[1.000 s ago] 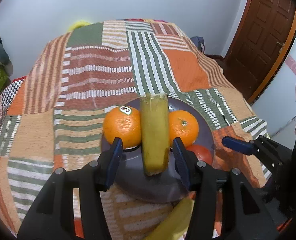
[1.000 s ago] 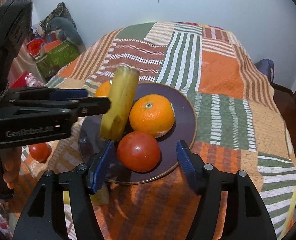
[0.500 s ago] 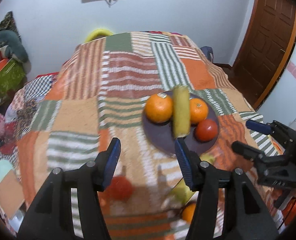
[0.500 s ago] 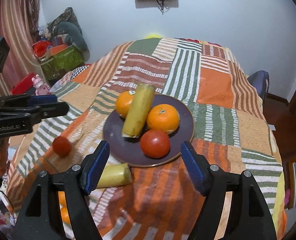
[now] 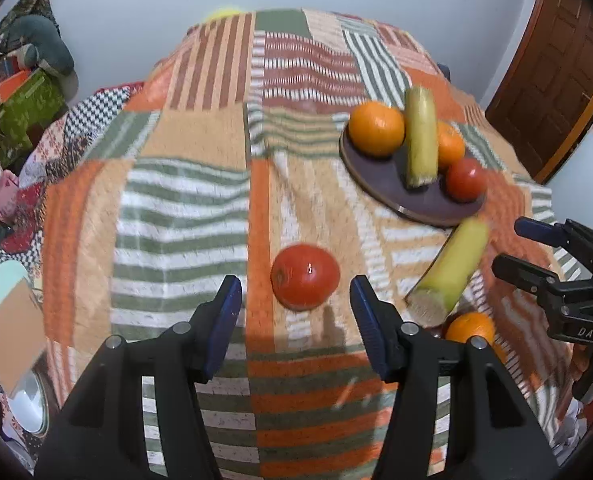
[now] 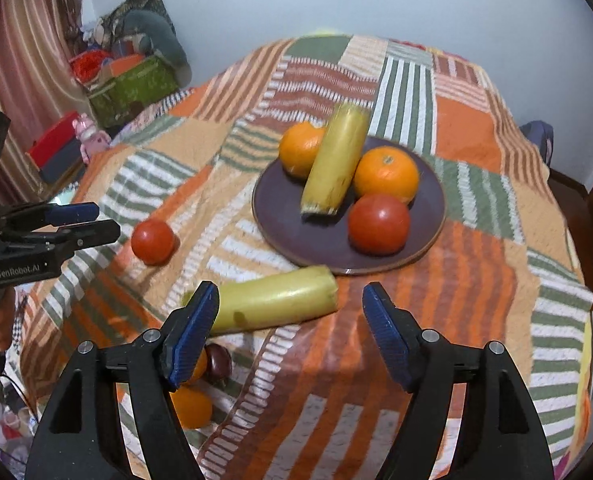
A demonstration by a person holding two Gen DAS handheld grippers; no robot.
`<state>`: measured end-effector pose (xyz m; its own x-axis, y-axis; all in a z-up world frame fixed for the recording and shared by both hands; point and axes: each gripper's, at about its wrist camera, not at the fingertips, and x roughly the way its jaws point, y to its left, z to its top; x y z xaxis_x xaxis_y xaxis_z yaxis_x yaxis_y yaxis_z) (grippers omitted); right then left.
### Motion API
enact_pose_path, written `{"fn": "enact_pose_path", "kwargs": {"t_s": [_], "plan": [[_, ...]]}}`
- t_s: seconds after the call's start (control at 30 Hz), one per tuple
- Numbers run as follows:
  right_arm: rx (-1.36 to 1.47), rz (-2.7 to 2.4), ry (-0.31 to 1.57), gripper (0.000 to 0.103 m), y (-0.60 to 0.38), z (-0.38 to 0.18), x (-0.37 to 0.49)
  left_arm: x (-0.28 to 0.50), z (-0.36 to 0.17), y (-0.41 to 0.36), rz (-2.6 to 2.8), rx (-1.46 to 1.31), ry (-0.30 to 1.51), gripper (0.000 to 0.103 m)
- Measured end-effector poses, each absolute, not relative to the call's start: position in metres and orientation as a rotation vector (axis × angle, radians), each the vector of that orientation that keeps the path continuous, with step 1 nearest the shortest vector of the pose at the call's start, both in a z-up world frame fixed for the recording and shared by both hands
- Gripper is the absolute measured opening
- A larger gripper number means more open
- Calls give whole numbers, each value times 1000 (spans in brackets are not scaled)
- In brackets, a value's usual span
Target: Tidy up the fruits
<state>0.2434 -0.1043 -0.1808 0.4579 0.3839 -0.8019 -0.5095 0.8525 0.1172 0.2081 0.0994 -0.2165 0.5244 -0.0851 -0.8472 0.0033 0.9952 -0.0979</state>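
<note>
We judge the sorting about half done. In the left wrist view, going left to right, our left gripper [image 5: 295, 312] stands released and empty at the lower centre, its jaws parted, with a loose tomato [image 5: 305, 276] lying on the patchwork blanket [image 5: 184, 200] just ahead of them. To the right of it a loose yellow-green fruit [image 5: 448, 266] lies beside the plate [image 5: 416, 204], and a loose orange [image 5: 470, 326] sits at the lower right. The plate in the upper right already carries two oranges, a yellow-green fruit and a tomato.

In the right wrist view our right gripper [image 6: 290, 330] is also released and holds nothing; the yellow-green fruit lies just ahead of its jaws, its left end hidden behind the left finger [image 6: 192, 332]. A dark fruit [image 6: 219, 362] and another orange [image 6: 190, 406] show at the lower left.

So at least five pieces are left. The plate looks crowded, which may hinder placing more. A green box [image 6: 130, 88] and a pink toy [image 6: 92, 136] stand well apart at the upper left, beyond the blanket
</note>
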Motion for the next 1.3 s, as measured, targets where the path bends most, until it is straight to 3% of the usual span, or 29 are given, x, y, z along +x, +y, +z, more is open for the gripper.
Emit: {"fn": "enact_pose_path", "kwargs": {"t_s": [0.2,0.53,0.87,0.97,1.1,1.23,1.3], "plan": [[-117,576,1044,71,-94,-202,254,215,-240,97,-68,-98,1054,56],[-77,557,1066,99,-78,-209,261,230,-254,100,-79,-124,1064,57],[-27,492,1131,100,-68,-222,279,245,-258,91,-76,-111,1056,58],[-21,469,1121,88,-72,-220,279,248,-259,90,-81,-116,1055,58],[62,478,1118,62,-92,-216,283,251,-260,90,-87,-121,1052,58],[111,487,1102,35,-110,-208,283,249,-258,92,-96,-131,1052,48],[103,499,1096,30,-114,-204,280,246,-257,94,-101,-142,1055,48]]}}
